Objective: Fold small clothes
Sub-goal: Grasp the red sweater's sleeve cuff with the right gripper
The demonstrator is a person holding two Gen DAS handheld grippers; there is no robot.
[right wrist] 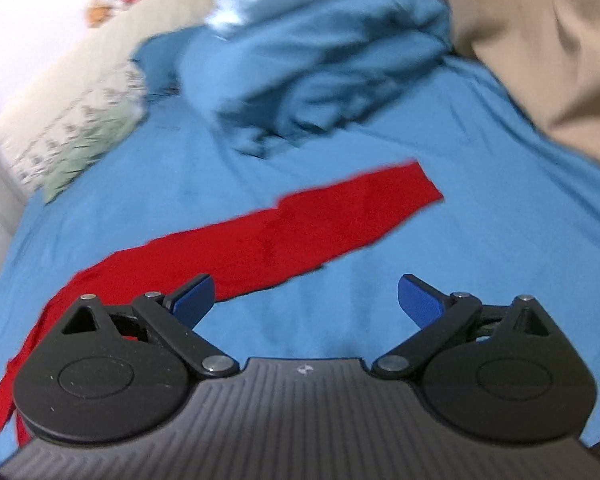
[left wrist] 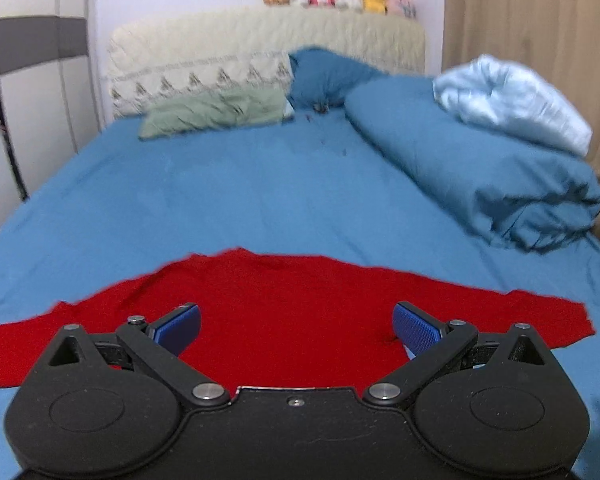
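On the blue-sheeted bed [left wrist: 220, 200] the flat red knit garment [left wrist: 292, 312] lies spread; both the left claw [left wrist: 296, 326] and right claw [right wrist: 305, 300] gape wide and empty, so I'd pinch matching near corners squarely before lifting.

Red garment [left wrist: 284, 320]: matt cloth, fine knit-like texture, no sheen. Bed sheet [left wrist: 220, 200]: matt blue woven cloth, smooth, lightly creased. Left gripper [left wrist: 296, 326]: matt black plastic, slightly grainy, bright metal pivot pins; blue pads [left wrist: 416, 330] look rubbery, cross-hatched. Right gripper [right wrist: 306, 300]: same plastic, ribbed grey body. Curtain [right wrist: 540, 40]: beige cloth, probably heavier weave; too blurred to tell.
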